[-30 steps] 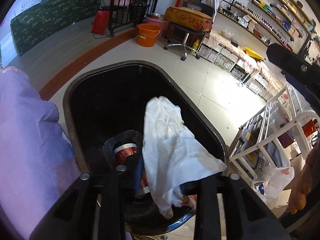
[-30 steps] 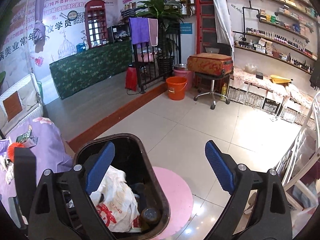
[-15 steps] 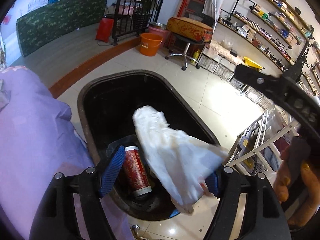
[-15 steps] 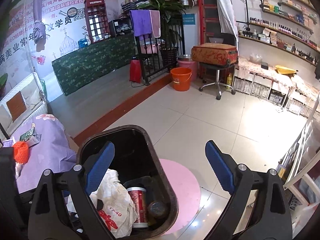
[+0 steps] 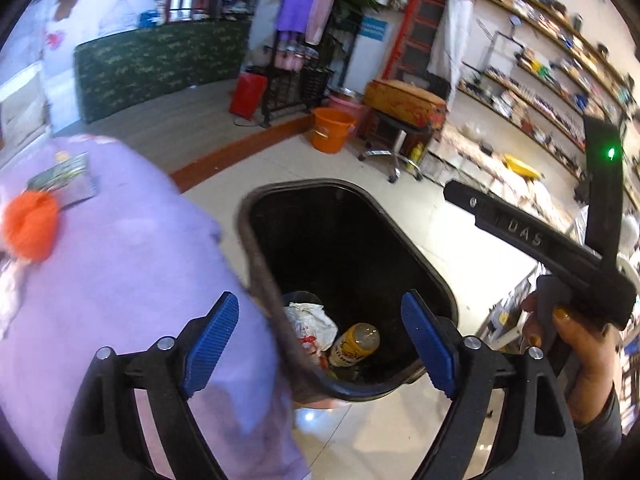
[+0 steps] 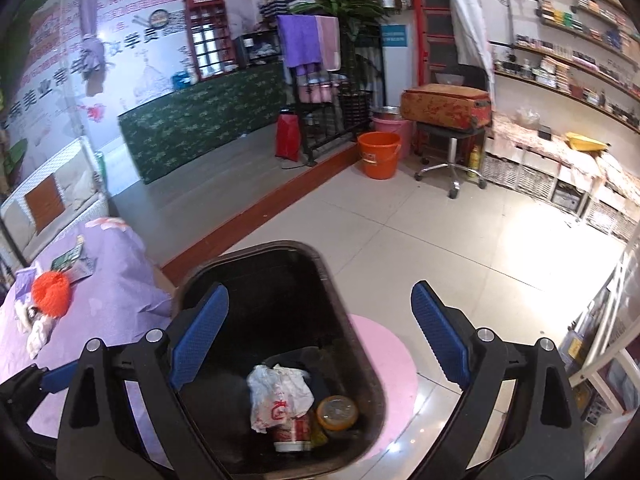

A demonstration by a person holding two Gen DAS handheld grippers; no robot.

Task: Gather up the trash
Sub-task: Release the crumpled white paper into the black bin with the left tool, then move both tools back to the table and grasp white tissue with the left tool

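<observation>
Trash bag in bin, below open right tool

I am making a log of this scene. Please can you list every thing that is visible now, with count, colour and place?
trash bin: 1, black, on floor beside table
plastic bag: 1, white with red print, inside bin
bottle: 1, yellow, inside bin
cup: 1, red and white, inside bin under bag
tablecloth: 1, purple, on table
orange object: 1, on tablecloth
bucket: 1, orange, far floor
stool: 1, chrome, by shelves
left gripper: open, above bin
right gripper: open, above bin
</observation>
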